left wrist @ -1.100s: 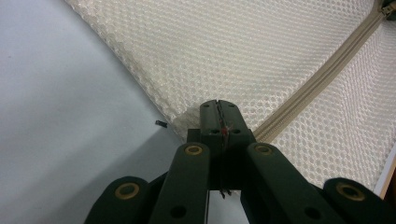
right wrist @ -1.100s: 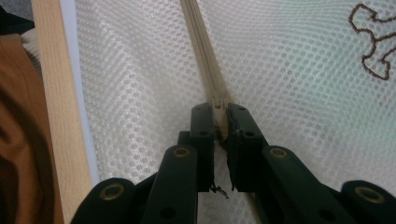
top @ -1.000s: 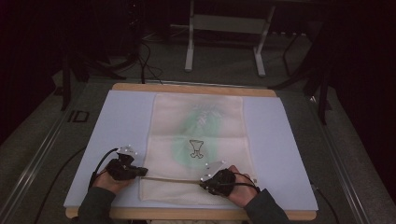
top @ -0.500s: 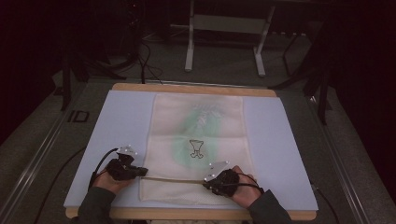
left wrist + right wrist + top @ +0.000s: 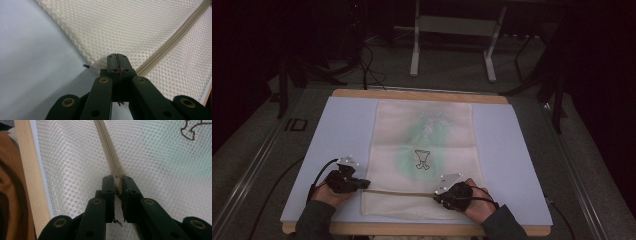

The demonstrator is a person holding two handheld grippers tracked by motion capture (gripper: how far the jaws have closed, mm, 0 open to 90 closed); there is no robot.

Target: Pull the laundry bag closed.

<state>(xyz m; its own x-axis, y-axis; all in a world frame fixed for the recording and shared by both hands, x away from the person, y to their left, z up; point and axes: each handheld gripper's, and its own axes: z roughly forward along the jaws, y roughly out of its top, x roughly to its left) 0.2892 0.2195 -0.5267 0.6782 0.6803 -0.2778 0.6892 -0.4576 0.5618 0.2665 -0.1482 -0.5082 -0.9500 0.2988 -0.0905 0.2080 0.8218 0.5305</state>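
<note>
The mesh bag [image 5: 424, 155] is soft cream cloth full of tiny holes, like a net, and a bit see-through – a green shape shows inside it. Its zipper [image 5: 110, 150] is a woven beige strip with small teeth. The mat [image 5: 512, 155] under it is smooth, dull and pale blue. The table edge [image 5: 30, 177] is light wood. The gripper jaws look like matt black plastic with shiny brass-coloured rivets.

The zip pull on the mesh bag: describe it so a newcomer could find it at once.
On the pale blue mat lies a cream mesh bag. A beige zip crosses it near the person's edge. The zip pull is the small cream tab pinched by the right gripper.
</note>
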